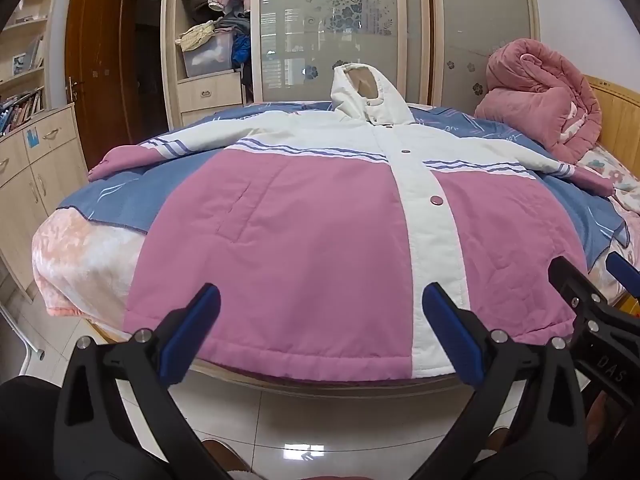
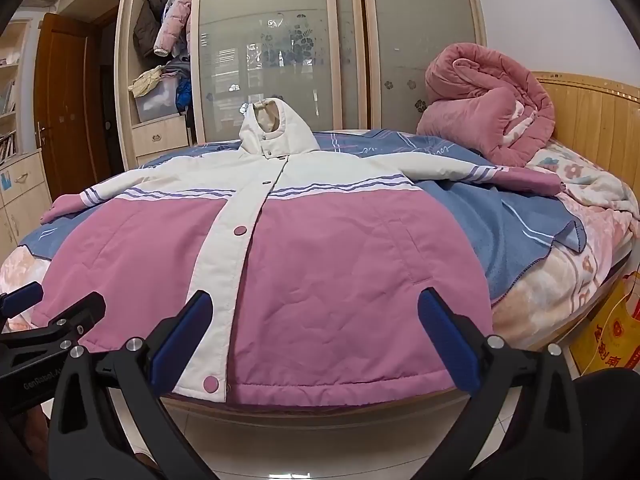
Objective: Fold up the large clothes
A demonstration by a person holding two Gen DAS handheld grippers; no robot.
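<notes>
We see the jacket [image 1: 304, 216] spread flat, front up, on the bed [image 1: 80, 248], hood [image 1: 368, 96] away from us, sleeves out to both sides. It lies on a blue blanket [image 2: 500, 224]. Left claw [image 1: 320, 332] is spread wide, holding nothing, just before the hem. Right claw [image 2: 316, 336] is likewise spread and empty, near the hem. A pink quilt [image 2: 488, 104] is bundled by the headboard.

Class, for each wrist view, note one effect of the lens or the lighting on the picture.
Left wrist view: fisheye bends the bed edge into a curve, and a lamp glares on the floor tiles. Right wrist view: dark vignette fills the corners, and the wardrobe door mirrors the room.
</notes>
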